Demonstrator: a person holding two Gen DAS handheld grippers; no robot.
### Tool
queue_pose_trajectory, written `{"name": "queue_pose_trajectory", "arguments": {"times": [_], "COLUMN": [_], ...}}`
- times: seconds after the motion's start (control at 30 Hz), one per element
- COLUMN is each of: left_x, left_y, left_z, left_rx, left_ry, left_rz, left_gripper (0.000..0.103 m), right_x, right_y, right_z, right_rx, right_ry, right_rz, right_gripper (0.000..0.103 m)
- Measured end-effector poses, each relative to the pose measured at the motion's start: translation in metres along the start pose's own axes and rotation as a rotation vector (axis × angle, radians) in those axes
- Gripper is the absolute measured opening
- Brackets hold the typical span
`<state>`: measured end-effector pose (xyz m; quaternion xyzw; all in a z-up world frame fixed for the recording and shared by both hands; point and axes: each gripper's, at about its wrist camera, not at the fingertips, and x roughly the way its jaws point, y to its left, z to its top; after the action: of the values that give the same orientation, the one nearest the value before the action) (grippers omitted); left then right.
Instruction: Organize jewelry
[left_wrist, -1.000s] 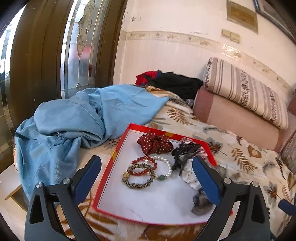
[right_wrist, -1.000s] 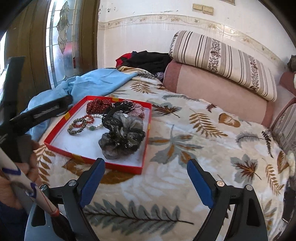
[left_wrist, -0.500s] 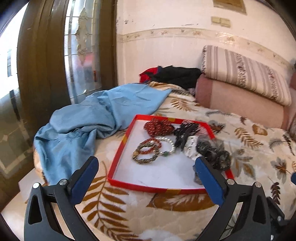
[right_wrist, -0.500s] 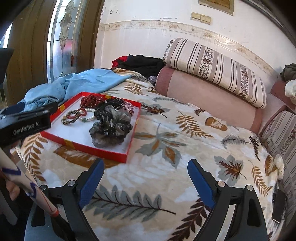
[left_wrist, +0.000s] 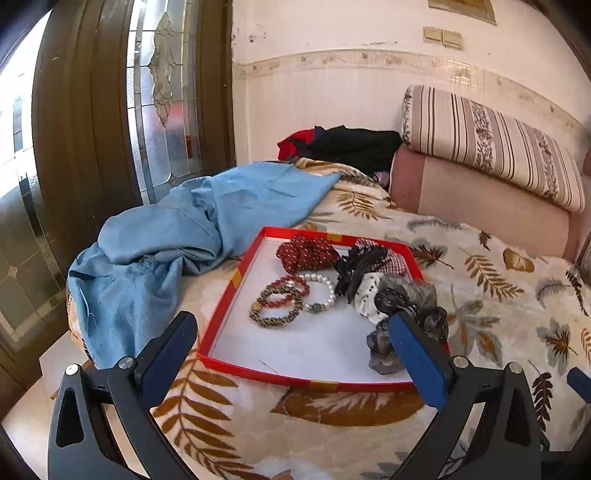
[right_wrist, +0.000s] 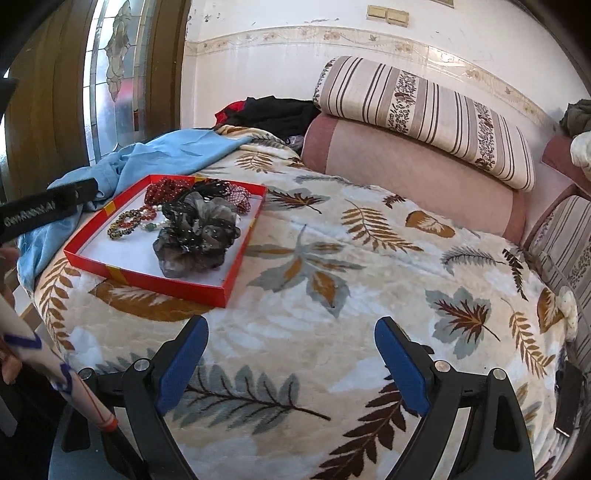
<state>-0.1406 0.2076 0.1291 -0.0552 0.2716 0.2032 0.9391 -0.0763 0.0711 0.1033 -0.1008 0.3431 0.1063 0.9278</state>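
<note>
A red-rimmed tray (left_wrist: 236, 277) with a white floor lies on the leaf-patterned bed; it also shows in the right wrist view (right_wrist: 236, 258). In it lie a brown bead bracelet (left_wrist: 275, 312), a red bead bracelet (left_wrist: 290, 291), a pearl bracelet (left_wrist: 323, 291), a dark red scrunchie (left_wrist: 306, 253), a black clip (left_wrist: 356, 267) and a grey scrunchie (left_wrist: 410, 306) (right_wrist: 199, 232). My left gripper (left_wrist: 291, 354) is open and empty, held just short of the tray's near edge. My right gripper (right_wrist: 291, 354) is open and empty over the blanket, right of the tray.
A blue cloth (left_wrist: 184, 236) lies bunched left of the tray at the bed's edge. Pink and striped bolsters (right_wrist: 424, 140) line the far wall. Dark clothes (left_wrist: 351, 144) sit at the back corner. A glass door (left_wrist: 159, 92) stands to the left.
Both grippers have drawn back from the tray toward the bed's near edge, so the tray looks farther away in both views. Both stay open. The jewelry has not moved.
</note>
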Motion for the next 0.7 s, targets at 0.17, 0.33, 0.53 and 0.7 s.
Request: {"name": "queue_pose_trajectory", "arguments": {"times": [0.17, 0.33, 0.53, 0.7], "left_x": [-0.002, -0.005, -0.011, -0.011], "left_y": [-0.012, -0.013, -0.008, -0.008], "left_z": [0.0, 0.0, 0.004, 0.005], "left_rx": [0.038, 0.044, 0.017, 0.037], "left_ry": [-0.035, -0.056, -0.093, -0.103], "left_rz": [-0.012, -0.01, 0.06, 0.176], "left_gripper": [0.103, 0.103, 0.103, 0.103], "right_x": [0.004, 0.008, 0.008, 0.005], "right_y": [-0.001, 0.001, 0.003, 0.004], "right_z": [0.0, 0.0, -0.001, -0.003], "right_rx": [-0.007, -0.013, -0.024, -0.028], "right_ry": [0.012, 0.021, 0.018, 0.012], "right_rz": [-0.005, -0.012, -0.021, -0.025], "right_gripper": [0.094, 0.094, 0.094, 0.094]}}
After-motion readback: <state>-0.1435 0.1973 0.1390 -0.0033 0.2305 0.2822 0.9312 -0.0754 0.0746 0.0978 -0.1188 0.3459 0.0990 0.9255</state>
